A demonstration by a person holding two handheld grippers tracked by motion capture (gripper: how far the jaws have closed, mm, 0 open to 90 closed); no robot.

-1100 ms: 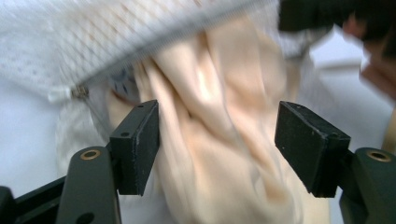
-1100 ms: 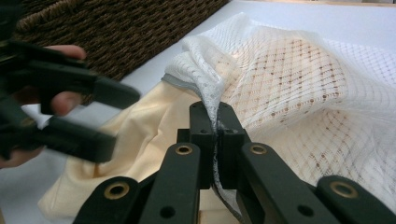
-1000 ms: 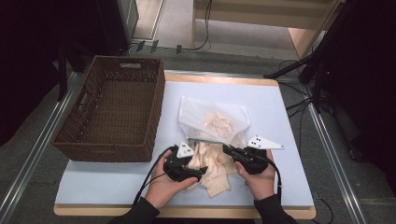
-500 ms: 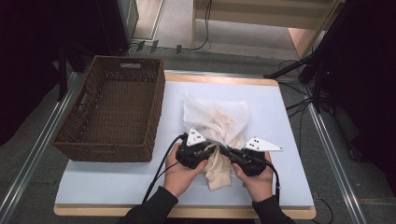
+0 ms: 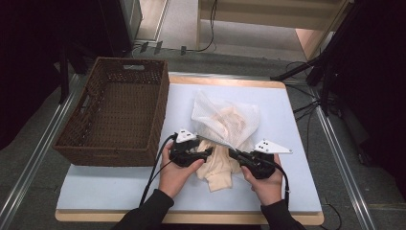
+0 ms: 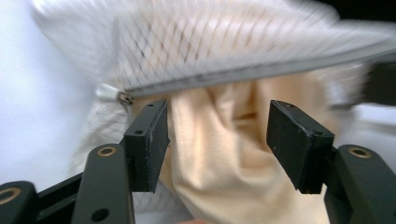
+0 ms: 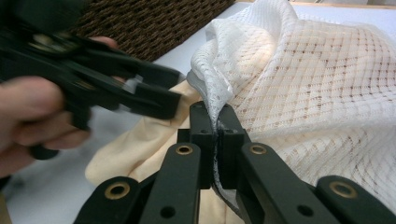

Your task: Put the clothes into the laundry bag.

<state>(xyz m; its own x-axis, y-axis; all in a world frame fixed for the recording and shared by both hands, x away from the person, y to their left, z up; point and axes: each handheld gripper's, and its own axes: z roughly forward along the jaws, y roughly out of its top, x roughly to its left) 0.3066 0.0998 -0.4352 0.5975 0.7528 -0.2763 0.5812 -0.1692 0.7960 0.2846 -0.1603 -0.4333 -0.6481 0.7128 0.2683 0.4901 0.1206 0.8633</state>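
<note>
A white mesh laundry bag point(image 5: 229, 120) lies mid-table with a cream garment point(image 5: 218, 168) hanging out of its open zipped mouth. My right gripper point(image 7: 215, 140) is shut on the bag's mesh edge point(image 7: 210, 93) and holds it up; in the high view it point(image 5: 233, 154) sits at the bag's near right. My left gripper point(image 6: 219, 140) stands open, its jaws having just been opening, with the cream garment point(image 6: 219, 154) loose between the pads just below the grey zipper point(image 6: 252, 74). In the high view, it point(image 5: 209, 152) points right at the garment.
A dark wicker basket point(image 5: 115, 110) stands on the left of the pale blue mat point(image 5: 297, 158), close to my left hand. Cables trail from both grippers toward the table's near edge. Bare mat lies right of the bag and along the front.
The two grippers came together at the bag's mouth, the bag bunched up and lifted, and more garment went under the mesh. The left jaws closed on the cloth, then parted again.
</note>
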